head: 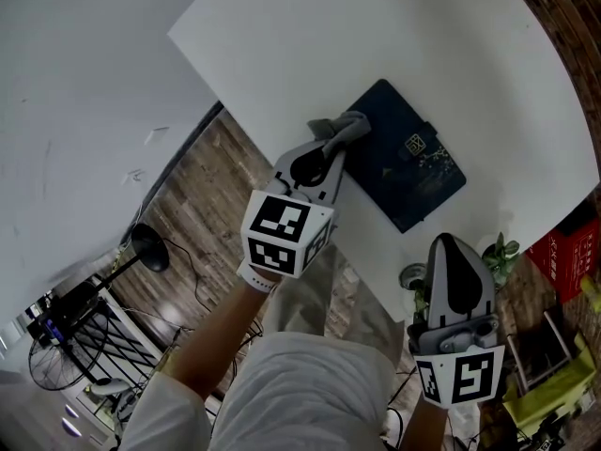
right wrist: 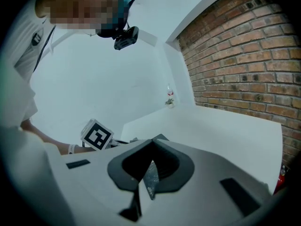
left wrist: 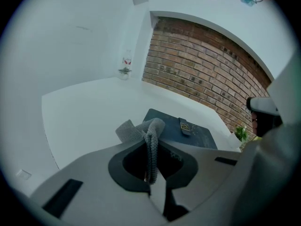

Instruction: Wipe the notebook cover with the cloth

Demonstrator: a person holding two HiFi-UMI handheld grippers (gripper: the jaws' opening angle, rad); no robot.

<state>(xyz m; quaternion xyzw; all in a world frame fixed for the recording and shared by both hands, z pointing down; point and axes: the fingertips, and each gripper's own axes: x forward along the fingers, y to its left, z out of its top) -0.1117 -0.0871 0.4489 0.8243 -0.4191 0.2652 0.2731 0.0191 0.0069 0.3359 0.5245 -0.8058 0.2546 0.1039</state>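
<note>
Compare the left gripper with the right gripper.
The left gripper is shut on the grey cloth; the right gripper is shut on nothing. The left gripper sits at the notebook's corner; the right gripper hangs near the table's edge, off the notebook. Both carry a marker cube.

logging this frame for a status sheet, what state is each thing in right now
cloth: bunched, pinched in the left gripper's jaws, over the notebook's near corner
notebook: closed, lying flat on the table
left gripper: jaws shut on the cloth
right gripper: jaws together, nothing in them, held apart from the notebook
table: white, bears only the notebook
</note>
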